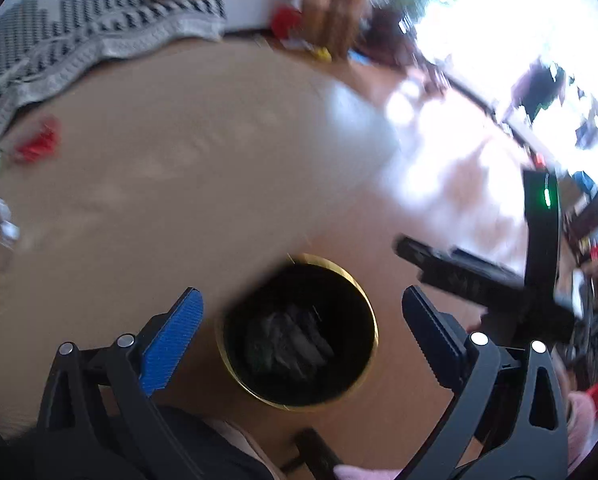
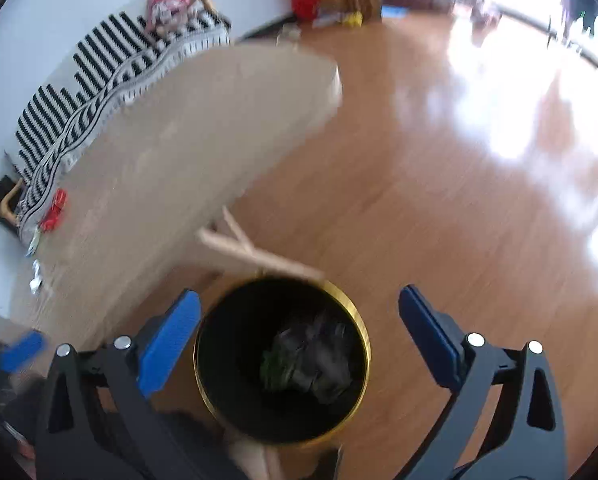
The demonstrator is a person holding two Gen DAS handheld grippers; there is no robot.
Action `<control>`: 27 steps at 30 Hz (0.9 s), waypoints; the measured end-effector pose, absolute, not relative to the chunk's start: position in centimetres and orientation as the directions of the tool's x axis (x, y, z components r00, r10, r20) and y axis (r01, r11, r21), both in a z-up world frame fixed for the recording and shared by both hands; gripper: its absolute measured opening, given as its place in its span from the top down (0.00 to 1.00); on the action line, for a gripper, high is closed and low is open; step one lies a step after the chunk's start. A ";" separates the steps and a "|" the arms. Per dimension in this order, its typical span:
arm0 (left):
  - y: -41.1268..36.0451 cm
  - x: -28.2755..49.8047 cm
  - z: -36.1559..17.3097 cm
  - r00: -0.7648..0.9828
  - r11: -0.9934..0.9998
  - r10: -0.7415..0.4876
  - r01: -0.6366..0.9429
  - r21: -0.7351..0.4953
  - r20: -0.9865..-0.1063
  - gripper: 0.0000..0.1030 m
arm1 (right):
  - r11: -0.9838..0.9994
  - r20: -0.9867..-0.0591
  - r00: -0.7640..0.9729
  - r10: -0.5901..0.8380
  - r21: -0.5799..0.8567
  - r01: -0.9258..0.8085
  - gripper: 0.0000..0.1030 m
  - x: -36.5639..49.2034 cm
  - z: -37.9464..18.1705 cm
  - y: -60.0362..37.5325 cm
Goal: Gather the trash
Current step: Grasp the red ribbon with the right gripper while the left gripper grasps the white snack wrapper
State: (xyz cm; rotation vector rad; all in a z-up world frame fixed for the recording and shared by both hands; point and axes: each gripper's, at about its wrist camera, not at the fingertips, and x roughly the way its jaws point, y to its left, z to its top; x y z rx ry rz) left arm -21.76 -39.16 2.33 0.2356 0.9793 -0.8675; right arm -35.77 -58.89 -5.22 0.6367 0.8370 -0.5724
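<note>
Black bin (image 2: 219, 380) with gold rim, blue-padded tools — black-and-white striped cloth (image 2: 99, 76), red wrappers (image 1: 37, 145), tan tabletop (image 1: 179, 168)

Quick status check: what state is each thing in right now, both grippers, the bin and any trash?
Left gripper: open, nothing between its fingers.
Right gripper: open, nothing held.
Bin: upright, no lid, crumpled trash at the bottom.
Red wrapper: lying on the table.
White scrap: lying on the table.

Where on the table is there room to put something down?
The middle of the table is bare, from the striped cloth across to its floor-side edge. The end with the red wrapper and crumpled paper is crowded.
</note>
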 end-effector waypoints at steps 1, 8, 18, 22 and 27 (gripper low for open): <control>-38.2 -20.8 3.4 0.288 0.671 -0.539 0.715 -0.197 -0.791 0.06 | 0.684 -0.800 0.559 -0.219 0.283 0.673 0.07 -35.4 -4.5 -58.7; -27.9 -10.6 7.7 0.493 0.853 -0.421 0.501 -0.147 -0.762 0.06 | 0.807 -0.734 0.653 -0.187 0.264 0.529 0.07 -26.6 1.4 -55.2; -22.3 -1.3 -0.7 0.462 0.964 -0.179 0.257 -0.063 -0.868 0.06 | 0.951 -0.760 0.647 -0.069 0.147 0.273 0.07 -10.5 2.7 -46.1; -23.4 -0.3 -2.5 0.483 0.966 -0.124 0.257 0.005 -0.867 0.06 | 0.977 -0.788 0.615 -0.035 0.103 0.187 0.07 -4.4 0.7 -42.3; -23.2 1.2 -4.5 0.457 0.959 -0.110 0.281 0.026 -0.883 0.06 | 0.995 -0.815 0.578 0.031 0.081 0.061 0.07 2.1 -1.4 -38.2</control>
